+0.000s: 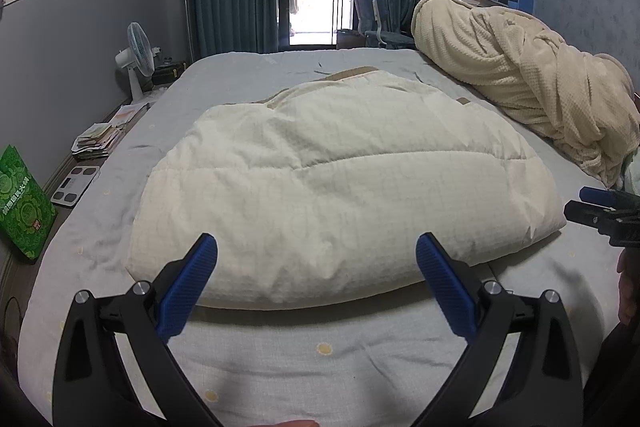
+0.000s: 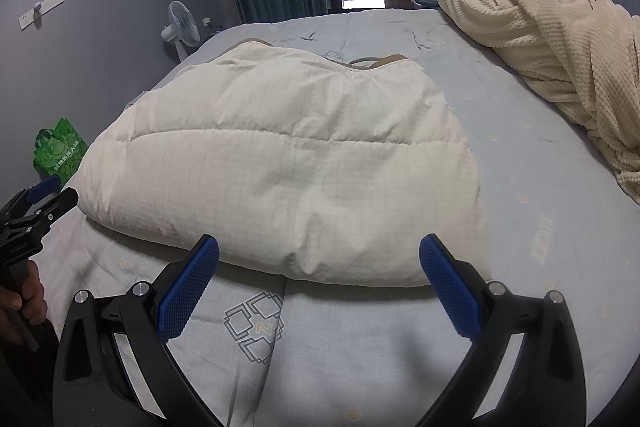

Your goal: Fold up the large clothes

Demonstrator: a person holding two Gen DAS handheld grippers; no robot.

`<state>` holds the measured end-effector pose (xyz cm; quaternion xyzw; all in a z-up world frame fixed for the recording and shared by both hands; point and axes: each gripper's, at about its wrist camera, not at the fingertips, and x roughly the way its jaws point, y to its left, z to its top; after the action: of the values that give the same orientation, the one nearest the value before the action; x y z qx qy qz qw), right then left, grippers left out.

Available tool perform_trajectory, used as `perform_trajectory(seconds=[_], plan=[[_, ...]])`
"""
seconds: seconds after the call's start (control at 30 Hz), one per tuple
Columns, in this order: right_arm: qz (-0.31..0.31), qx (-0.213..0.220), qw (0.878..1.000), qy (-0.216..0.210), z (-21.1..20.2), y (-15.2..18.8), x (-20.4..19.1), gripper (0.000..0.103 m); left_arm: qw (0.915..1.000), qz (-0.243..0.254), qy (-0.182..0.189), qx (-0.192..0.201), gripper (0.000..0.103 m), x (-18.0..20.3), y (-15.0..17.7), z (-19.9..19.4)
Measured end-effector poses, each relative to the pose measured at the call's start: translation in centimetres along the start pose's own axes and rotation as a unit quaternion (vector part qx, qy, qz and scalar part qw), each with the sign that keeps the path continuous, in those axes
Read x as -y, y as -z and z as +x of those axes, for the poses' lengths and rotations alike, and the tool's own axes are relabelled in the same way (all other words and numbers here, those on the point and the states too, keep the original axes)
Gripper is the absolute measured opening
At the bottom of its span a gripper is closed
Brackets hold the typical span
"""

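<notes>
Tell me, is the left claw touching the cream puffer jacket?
Apart. In the right wrist view the left claw hovers beside the cream puffer jacket, with bedsheet visible between.

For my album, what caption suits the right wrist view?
Open right gripper hovers before a puffy cream jacket on the bed.

a letter "n" inside the grey geometric logo (image 2: 254,327) printed on the bedsheet (image 2: 520,155)

The left gripper (image 1: 316,255) hovers wide apart before the folded cream jacket (image 1: 340,179).
</notes>
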<state>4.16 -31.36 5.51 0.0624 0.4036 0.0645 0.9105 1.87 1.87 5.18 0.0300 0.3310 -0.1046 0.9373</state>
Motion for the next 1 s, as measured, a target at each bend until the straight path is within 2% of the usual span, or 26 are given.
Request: perform_trajectory(seconds=[1.0], plan=[[0.000,0.000,1.000,-0.001,-0.02,0.02,-0.01,0.097,1.0000,0.004,0.000,-0.002,0.095,0.09,0.26,0.01]])
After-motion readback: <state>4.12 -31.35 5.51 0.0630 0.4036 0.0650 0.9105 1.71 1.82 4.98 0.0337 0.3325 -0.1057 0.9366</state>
